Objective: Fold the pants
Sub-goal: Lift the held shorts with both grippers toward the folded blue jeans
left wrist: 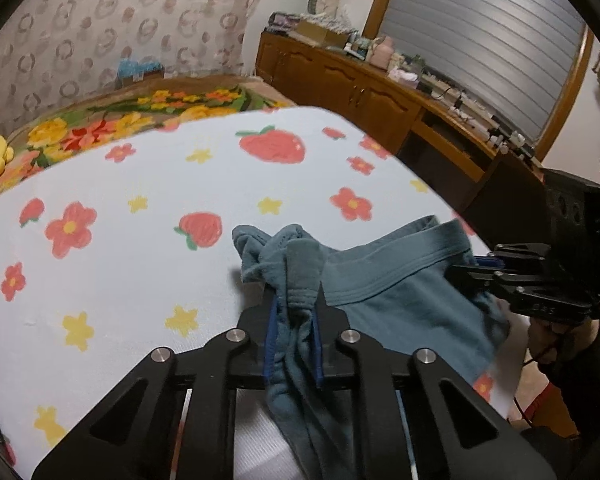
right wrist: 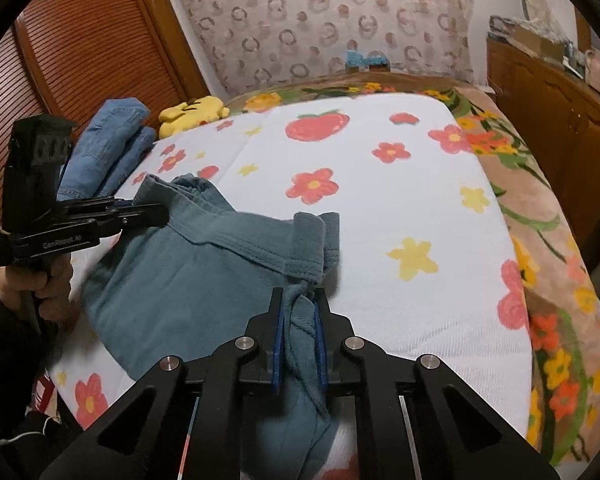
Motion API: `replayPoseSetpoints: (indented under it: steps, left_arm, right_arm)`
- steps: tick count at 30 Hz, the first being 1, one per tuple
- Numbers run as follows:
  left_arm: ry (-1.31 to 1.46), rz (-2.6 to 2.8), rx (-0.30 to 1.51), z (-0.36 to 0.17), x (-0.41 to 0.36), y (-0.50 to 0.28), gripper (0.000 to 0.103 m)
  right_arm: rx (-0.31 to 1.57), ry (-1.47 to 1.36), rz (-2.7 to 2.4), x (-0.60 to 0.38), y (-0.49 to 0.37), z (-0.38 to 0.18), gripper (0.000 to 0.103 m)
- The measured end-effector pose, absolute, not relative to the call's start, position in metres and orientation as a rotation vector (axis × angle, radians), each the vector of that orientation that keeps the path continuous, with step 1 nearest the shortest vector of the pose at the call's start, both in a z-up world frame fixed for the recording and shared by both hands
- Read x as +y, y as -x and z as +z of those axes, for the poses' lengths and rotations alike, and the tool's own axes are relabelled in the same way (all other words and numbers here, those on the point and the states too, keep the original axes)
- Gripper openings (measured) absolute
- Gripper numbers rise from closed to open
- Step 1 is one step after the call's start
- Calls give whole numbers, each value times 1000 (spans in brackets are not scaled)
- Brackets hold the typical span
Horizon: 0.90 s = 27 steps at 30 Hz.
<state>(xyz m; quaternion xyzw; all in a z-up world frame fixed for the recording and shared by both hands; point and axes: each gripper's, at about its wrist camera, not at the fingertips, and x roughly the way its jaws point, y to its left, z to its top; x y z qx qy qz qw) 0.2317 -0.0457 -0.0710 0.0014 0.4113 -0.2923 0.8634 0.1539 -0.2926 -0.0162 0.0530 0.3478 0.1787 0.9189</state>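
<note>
Teal-blue pants (left wrist: pixel 396 292) hang between my two grippers above the white blanket with strawberries and flowers (left wrist: pixel 140 248). My left gripper (left wrist: pixel 296 300) is shut on a bunched end of the waistband. My right gripper (right wrist: pixel 300 304) is shut on the other end, also bunched. In the left wrist view the right gripper (left wrist: pixel 476 272) shows at the far right, clamped on the cloth. In the right wrist view the left gripper (right wrist: pixel 156 212) shows at the left, clamped on the pants (right wrist: pixel 188 276). The legs hang down, hidden below the frames.
A flowered brown blanket (right wrist: pixel 548 248) lies under the white one. Folded blue jeans (right wrist: pixel 112 140) and a yellow plush toy (right wrist: pixel 192 114) lie at the bed's head. A wooden sideboard (left wrist: pixel 364 92) with clutter stands along one side. A slatted wooden door (right wrist: pixel 80 40) is on the other.
</note>
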Motion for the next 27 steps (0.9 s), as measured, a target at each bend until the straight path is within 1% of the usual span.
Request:
replayPoseSetpoints:
  steps: [5, 14, 27]
  left_arm:
    - [1, -616, 815, -50, -42, -219, 14]
    - [-3, -547, 707, -1, -16, -203, 14]
    - [-8, -448, 647, 34, 18, -207, 14]
  right_arm:
    - [664, -108, 383, -291, -149, -4, 12]
    - [567, -79, 425, -277, -148, 36, 12]
    - [505, -23, 498, -247, -174, 67, 12]
